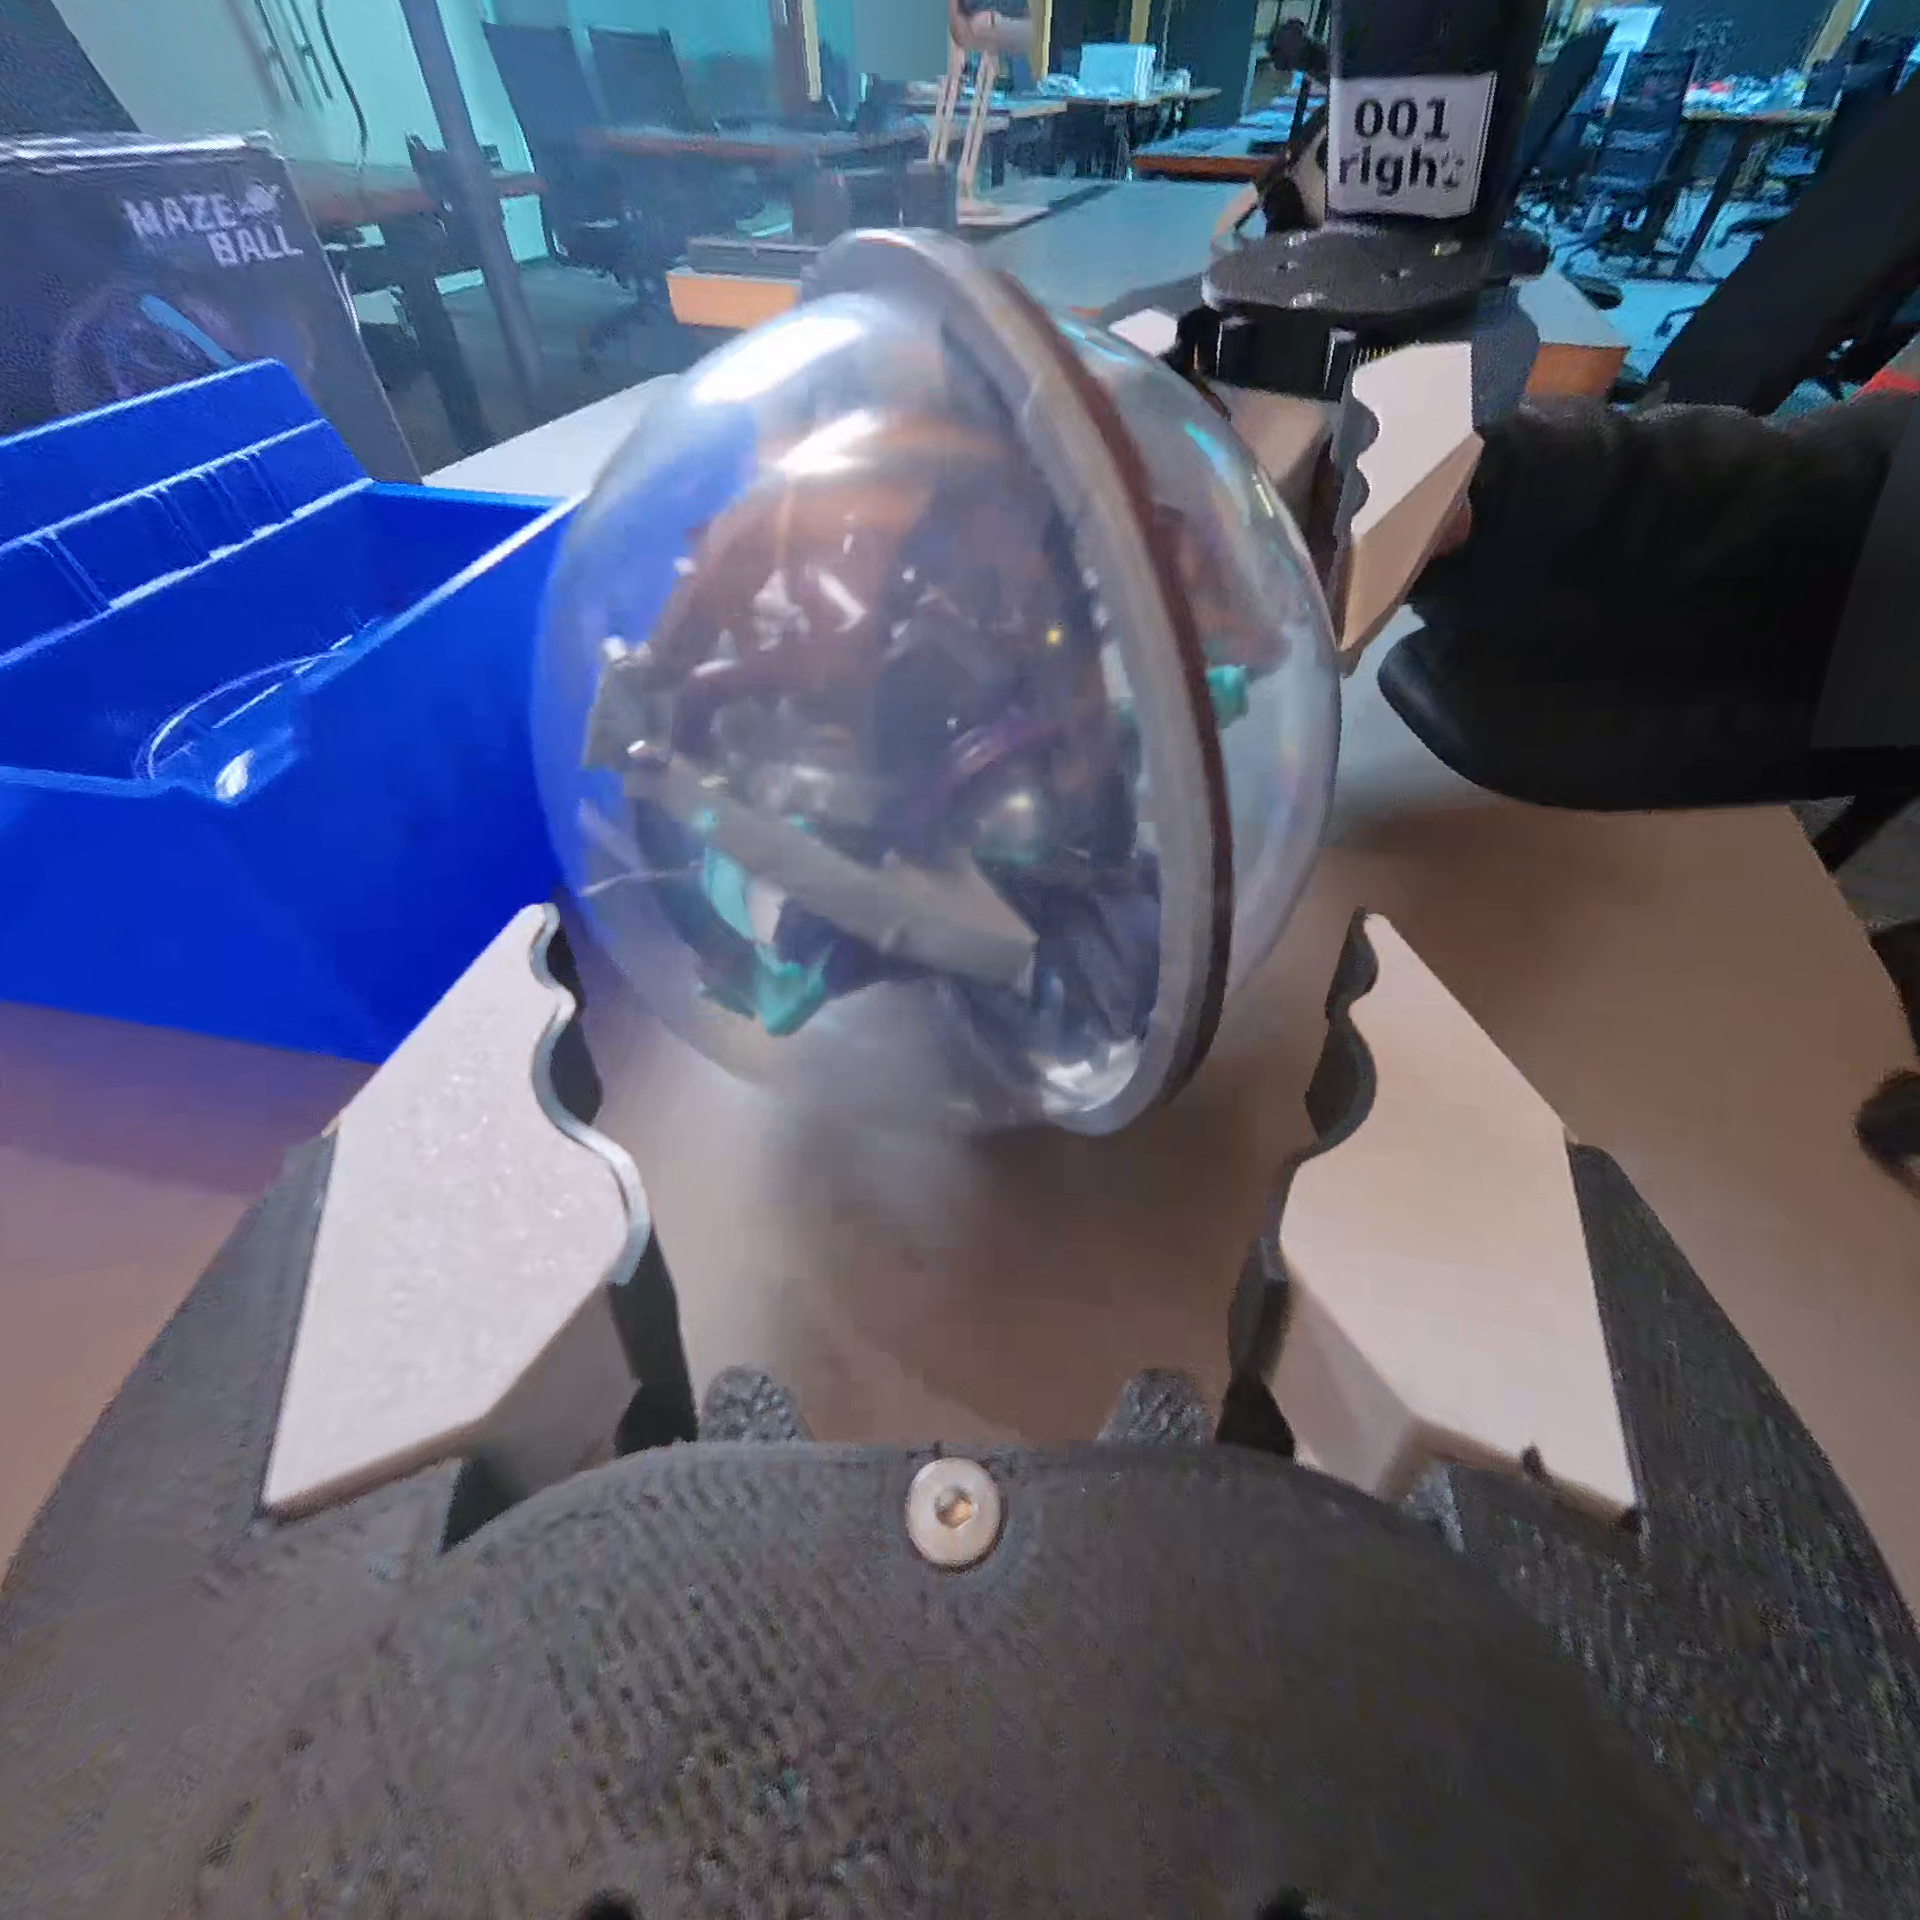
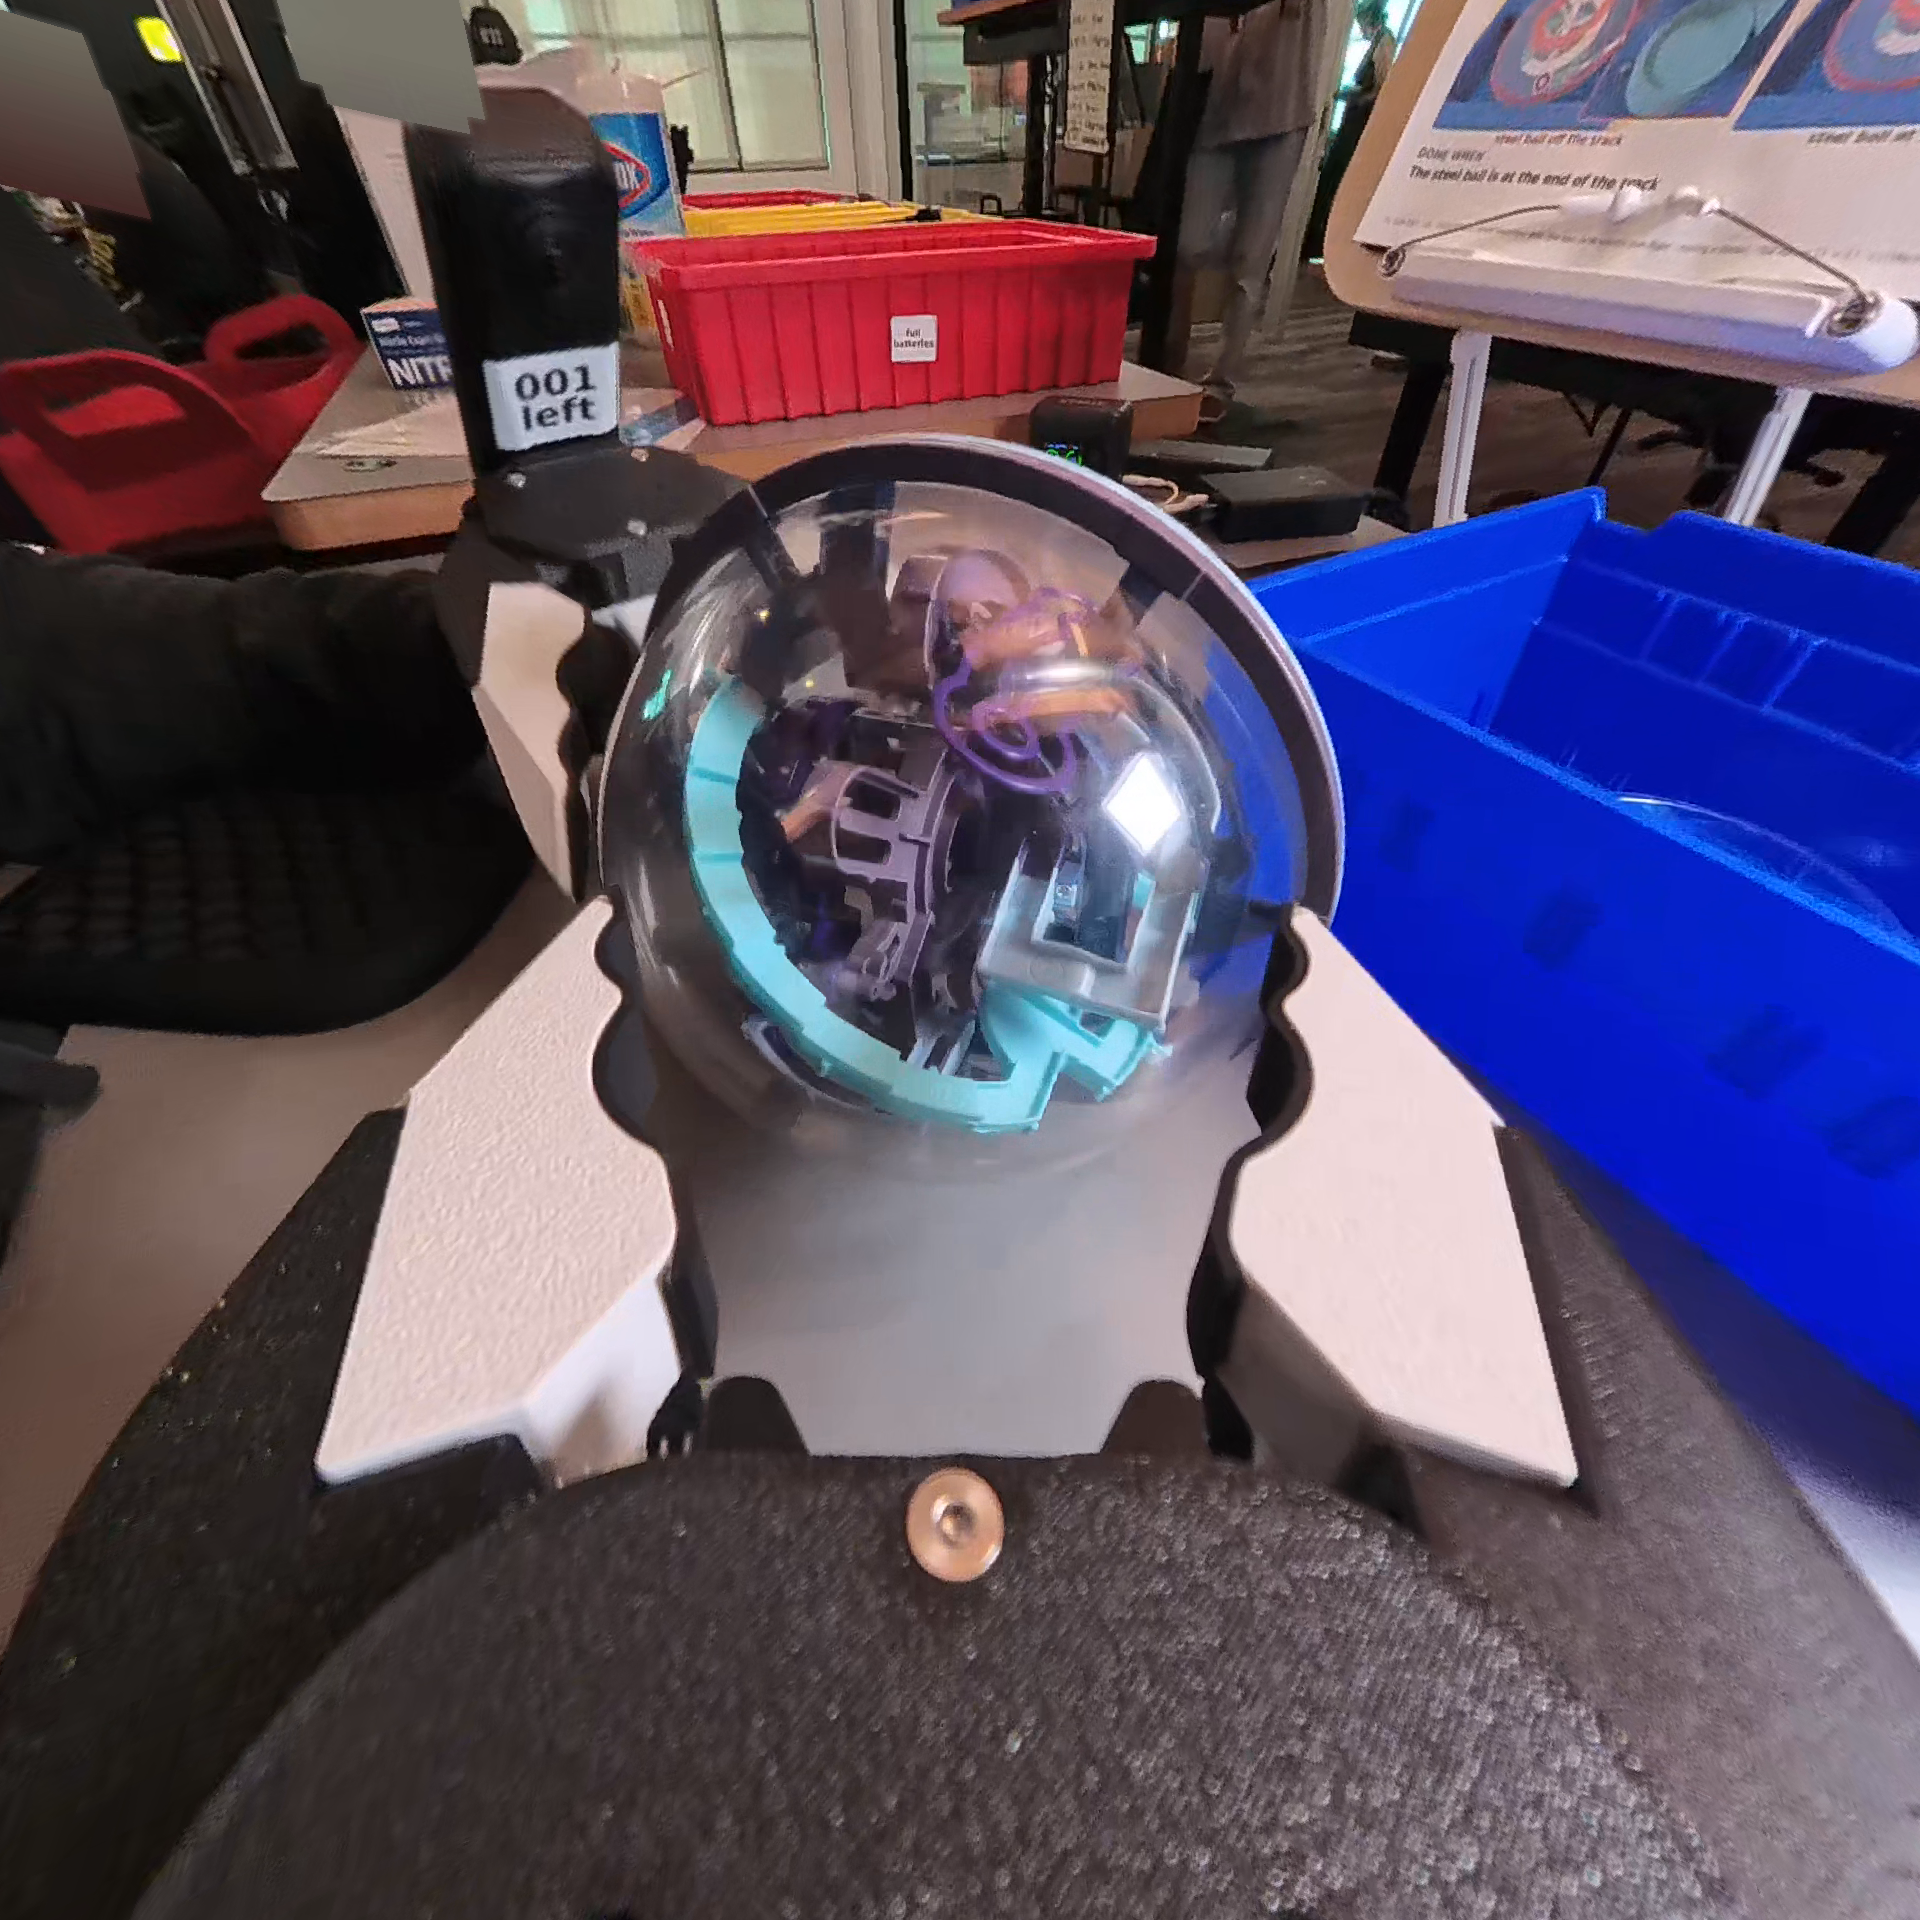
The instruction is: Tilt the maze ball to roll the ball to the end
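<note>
The maze ball (image 1: 914,686) is a clear sphere with a grey rim and coloured tracks inside. It is blurred in the left wrist view and sharp in the right wrist view (image 2: 935,810). My right gripper (image 2: 945,920) is shut on it, both fingertips against its sides, just above the table (image 1: 987,1299). My left gripper (image 1: 951,925) is open on the opposite side, with a gap at its right finger. One of its fingers (image 2: 520,717) shows left of the ball. My right gripper also shows behind the ball (image 1: 1273,416). The small steel ball is not clearly visible.
A blue bin (image 1: 208,748) stands close beside the ball, also in the right wrist view (image 2: 1662,831). The toy's dark box (image 1: 156,260) stands behind it. Black-gloved hands (image 1: 1662,603) (image 2: 208,727) hold the grippers. A red bin (image 2: 894,312) and an instruction board (image 2: 1621,156) stand farther back.
</note>
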A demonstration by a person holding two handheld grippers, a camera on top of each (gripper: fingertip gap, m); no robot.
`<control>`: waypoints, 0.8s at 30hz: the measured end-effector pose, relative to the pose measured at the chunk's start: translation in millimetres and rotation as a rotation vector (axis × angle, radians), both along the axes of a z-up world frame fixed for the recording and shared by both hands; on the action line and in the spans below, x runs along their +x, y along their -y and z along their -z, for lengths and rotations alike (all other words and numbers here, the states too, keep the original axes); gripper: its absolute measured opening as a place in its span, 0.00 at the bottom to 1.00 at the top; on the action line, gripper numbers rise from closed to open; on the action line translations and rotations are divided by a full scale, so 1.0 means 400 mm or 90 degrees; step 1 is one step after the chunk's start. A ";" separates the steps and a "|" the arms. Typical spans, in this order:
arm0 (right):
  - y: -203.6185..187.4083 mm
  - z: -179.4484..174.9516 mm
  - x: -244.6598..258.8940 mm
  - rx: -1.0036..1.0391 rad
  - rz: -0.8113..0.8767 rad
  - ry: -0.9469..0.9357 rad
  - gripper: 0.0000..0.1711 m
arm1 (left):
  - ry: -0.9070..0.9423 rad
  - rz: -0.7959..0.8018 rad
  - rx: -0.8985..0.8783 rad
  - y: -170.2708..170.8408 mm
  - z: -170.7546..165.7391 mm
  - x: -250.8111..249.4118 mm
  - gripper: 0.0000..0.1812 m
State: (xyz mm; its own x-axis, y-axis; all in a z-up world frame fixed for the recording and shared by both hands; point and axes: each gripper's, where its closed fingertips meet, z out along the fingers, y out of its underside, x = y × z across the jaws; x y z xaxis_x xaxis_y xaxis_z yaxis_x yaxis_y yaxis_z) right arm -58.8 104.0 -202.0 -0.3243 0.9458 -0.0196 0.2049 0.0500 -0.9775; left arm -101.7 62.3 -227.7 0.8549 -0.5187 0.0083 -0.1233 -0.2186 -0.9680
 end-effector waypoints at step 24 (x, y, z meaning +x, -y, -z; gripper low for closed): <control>-0.007 0.035 -0.009 0.027 -0.017 0.022 0.68 | -0.057 -0.036 0.076 -0.024 -0.021 -0.019 0.79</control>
